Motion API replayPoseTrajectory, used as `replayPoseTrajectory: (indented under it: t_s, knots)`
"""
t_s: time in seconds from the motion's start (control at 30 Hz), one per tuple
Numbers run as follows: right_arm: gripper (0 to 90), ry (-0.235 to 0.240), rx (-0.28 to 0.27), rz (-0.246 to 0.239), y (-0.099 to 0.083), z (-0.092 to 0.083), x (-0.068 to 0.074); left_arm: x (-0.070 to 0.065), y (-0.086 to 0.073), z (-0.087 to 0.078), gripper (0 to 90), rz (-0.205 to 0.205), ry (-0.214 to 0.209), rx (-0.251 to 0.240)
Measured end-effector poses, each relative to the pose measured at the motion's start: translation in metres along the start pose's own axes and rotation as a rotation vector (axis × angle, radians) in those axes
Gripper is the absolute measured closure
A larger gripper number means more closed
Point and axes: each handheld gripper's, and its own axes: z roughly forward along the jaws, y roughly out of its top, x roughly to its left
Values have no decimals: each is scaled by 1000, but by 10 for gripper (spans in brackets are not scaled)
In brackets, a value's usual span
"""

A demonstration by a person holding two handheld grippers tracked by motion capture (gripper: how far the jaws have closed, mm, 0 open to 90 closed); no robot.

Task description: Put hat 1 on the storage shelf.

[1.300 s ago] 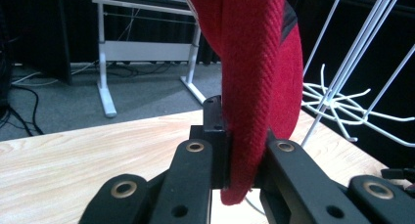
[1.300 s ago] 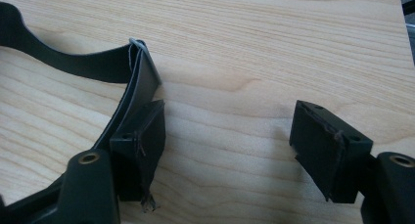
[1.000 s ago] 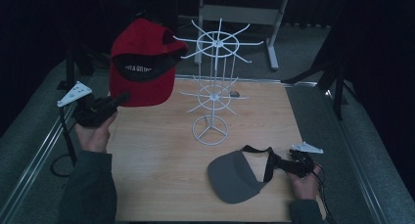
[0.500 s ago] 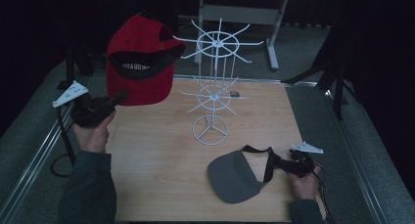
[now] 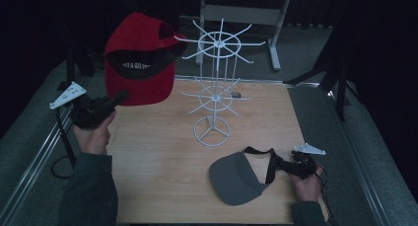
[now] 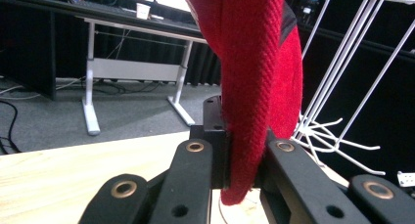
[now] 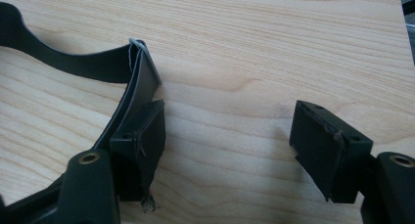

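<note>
Nearest, at the worktop's (image 5: 162, 186) front edge, the right gripper (image 5: 290, 166) rests with its fingers (image 7: 327, 155) spread wide; the black strap (image 7: 128, 82) of a grey fabric sun visor (image 5: 235, 179) lies just beside one finger, ungripped. Mid-worktop stands a white wire display rack (image 5: 215, 95). At the left, the left gripper (image 5: 120, 96) has its fingers (image 6: 293, 172) clamped on the brim of a red knitted baseball cap (image 5: 140, 63), held aloft beside the rack's upper spokes.

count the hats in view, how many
2. A red cap hangs in the air left of the white rack, clamped in the left gripper. A grey visor lies on the table by the right gripper.
</note>
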Motion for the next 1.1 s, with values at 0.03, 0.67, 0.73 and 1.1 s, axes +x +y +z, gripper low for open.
replayPoseTrajectory:
  t_s: [0.03, 0.67, 0.73, 1.1]
  knots:
    - [293, 0, 0, 0, 0, 0, 0, 0, 0, 0, 860, -1, 0, -3]
    - [293, 0, 0, 0, 0, 0, 0, 2, 3, -5, 860, -52, -57, -51]
    - [293, 0, 0, 0, 0, 0, 0, 2, 3, -6, 860, -50, -62, -56]
    - [293, 0, 0, 0, 0, 0, 0, -6, 3, -10, 859, -41, -92, -65]
